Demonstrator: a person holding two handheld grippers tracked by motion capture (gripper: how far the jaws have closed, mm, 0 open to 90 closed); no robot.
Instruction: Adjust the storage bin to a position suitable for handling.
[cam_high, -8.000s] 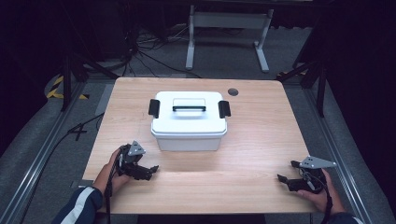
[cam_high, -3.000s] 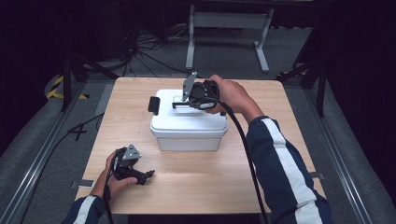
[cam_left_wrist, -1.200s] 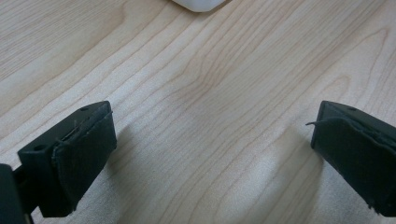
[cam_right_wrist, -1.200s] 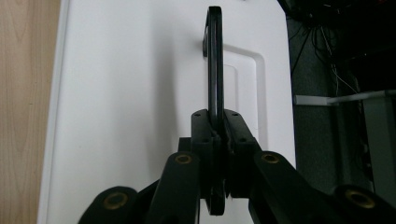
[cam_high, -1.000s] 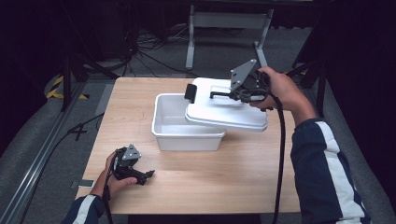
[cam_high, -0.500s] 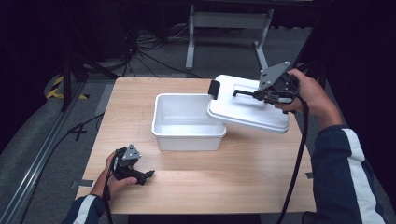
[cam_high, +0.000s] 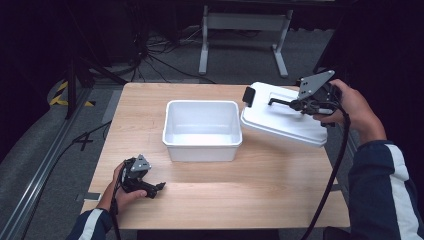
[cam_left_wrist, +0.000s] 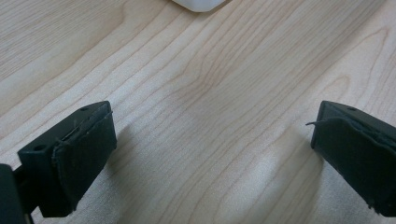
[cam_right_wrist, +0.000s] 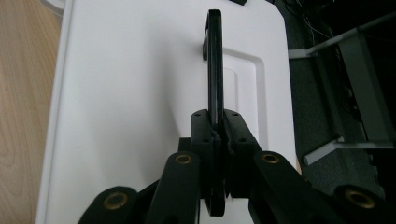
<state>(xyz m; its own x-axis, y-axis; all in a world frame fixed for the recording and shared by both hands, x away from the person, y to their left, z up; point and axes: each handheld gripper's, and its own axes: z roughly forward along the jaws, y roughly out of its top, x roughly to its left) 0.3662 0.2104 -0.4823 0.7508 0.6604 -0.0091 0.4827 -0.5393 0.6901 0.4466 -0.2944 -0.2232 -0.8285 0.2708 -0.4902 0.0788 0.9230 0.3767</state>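
Right gripper (cam_high: 300, 104) pinches the thin black handle (cam_right_wrist: 215, 70) of the smooth white plastic lid (cam_high: 285, 120), rectangular with rounded corners, held tilted over the table's right edge, beside the open white plastic box (cam_high: 202, 130). Left gripper (cam_high: 159, 187) rests on the pale wood-grain table (cam_high: 250, 190), its 2 matte black jaws spread, nothing between.

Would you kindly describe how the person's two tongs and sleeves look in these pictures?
Both tongs are black. The left tongs end in two blocky, flat-faced pads, and the right tongs have scissor-like links with brass-coloured pivots. Each carries a grey three-cornered plate and trails a black cable. The sleeves are dark navy with a white stripe.
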